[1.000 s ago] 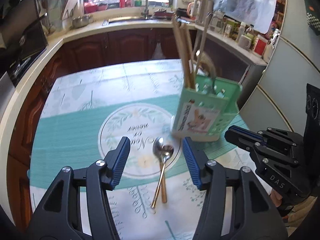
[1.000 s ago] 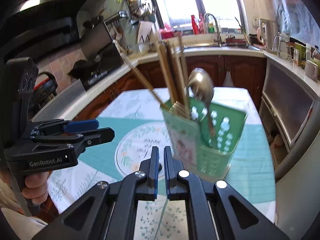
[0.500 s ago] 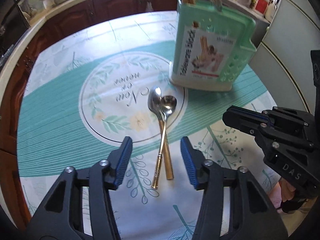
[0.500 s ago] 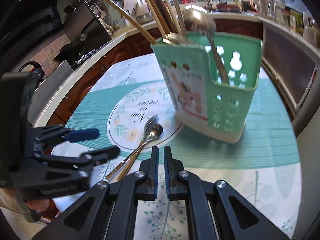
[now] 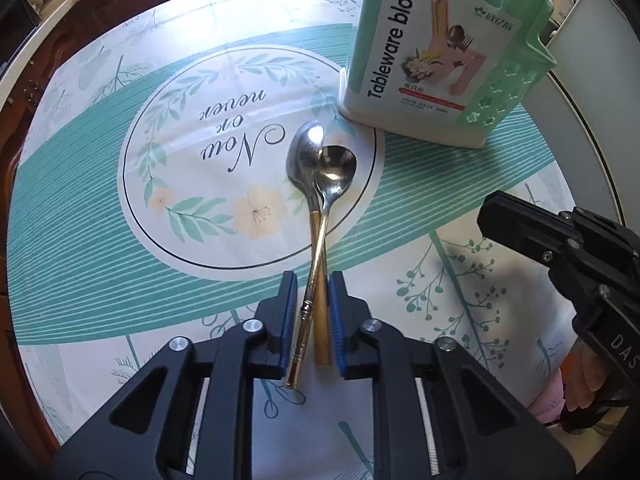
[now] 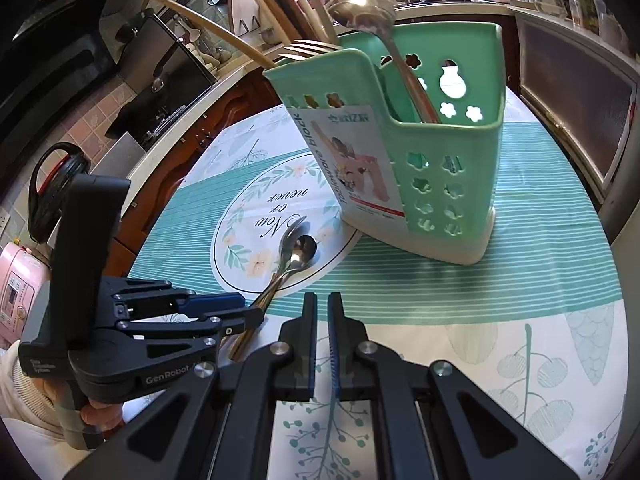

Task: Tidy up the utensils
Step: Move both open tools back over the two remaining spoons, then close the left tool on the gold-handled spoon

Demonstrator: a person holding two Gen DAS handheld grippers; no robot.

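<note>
Between the closing jaws of the left gripper [image 5: 312, 312]: the crossed handles of two spoons [image 5: 320, 184], flat on the counter [image 5: 100, 240], bowls pointing away from the fingertips. Pads close on either side of the handles, not clearly pressing yet, so not a firm grasp; straddling both handles, so likely to pinch the pair together rather than one alone. Steep downward aim, presumably to get the fingertips down to the cloth around the thin handles. Off to that gripper's right and a little ahead, the right gripper [image 6: 322, 340], clenched on nothing, hanging just above the counter, seemingly waiting. Beyond the spoon bowls, ahead and to the right of the left gripper, the green caddy [image 5: 440, 60], upright, with a ladle [image 6: 360, 8], a fork and wooden utensils standing in it, handles down; probable destination for the spoons. Farther back, only kitchen cabinets and a sink.
</note>
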